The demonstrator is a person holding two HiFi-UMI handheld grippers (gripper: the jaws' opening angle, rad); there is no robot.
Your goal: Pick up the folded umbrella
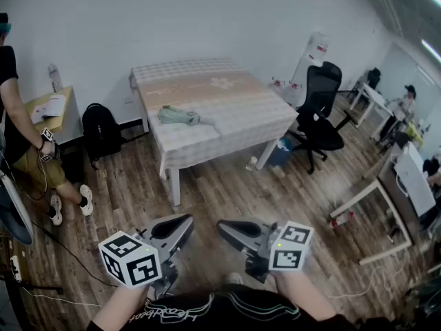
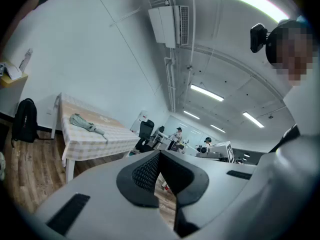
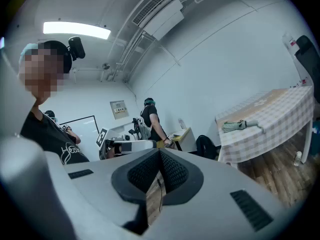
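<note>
Low in the frame, left tool (image 1: 186, 221) and right tool (image 1: 224, 226) both closed tip to tip, gripping nothing. Folded umbrella (image 1: 178, 116) lying on the checked surface (image 1: 241, 109) at upper centre, well apart from both.

Left hand-held gripper (image 1: 186, 220), right hand-held gripper (image 1: 224, 225): level (jaws together)

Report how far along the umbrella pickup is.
Nothing done yet: the folded umbrella lies untouched on the table. In hand: nothing; left gripper and right gripper are shut and empty, well short of the table. Remaining: approach, open, grasp, lift.
</note>
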